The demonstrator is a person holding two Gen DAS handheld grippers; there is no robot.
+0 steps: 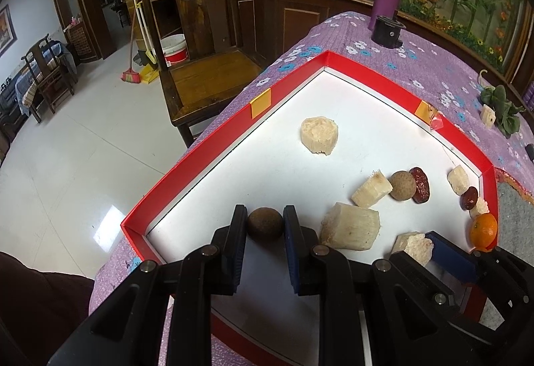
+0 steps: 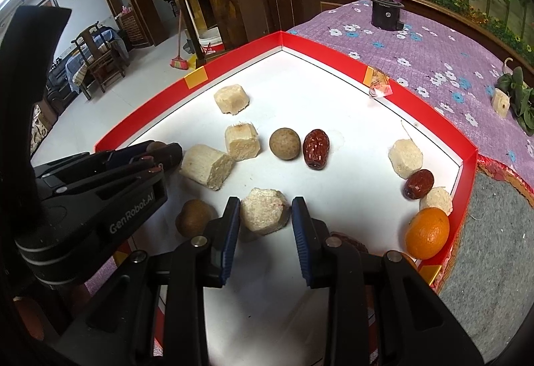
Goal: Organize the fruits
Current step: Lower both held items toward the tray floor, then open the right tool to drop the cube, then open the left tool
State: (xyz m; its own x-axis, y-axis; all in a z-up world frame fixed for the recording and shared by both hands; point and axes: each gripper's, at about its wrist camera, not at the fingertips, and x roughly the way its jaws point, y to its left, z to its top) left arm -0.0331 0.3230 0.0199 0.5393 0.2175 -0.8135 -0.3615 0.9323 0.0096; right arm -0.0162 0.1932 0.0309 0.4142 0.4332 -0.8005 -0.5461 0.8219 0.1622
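Pinching a brown ball point(image 1: 264, 223) in our left gripper point(image 1: 263, 226) at lower centre and a pale chunk point(image 2: 264, 211) in our right gripper point(image 2: 266, 216), we hold both just inside the red tray point(image 1: 187, 162), presumably to sort them by kind.

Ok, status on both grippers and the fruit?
Left gripper shut on brown longan. Right gripper shut on cane chunk. Both low in red tray. Second longan close beside right's left finger.
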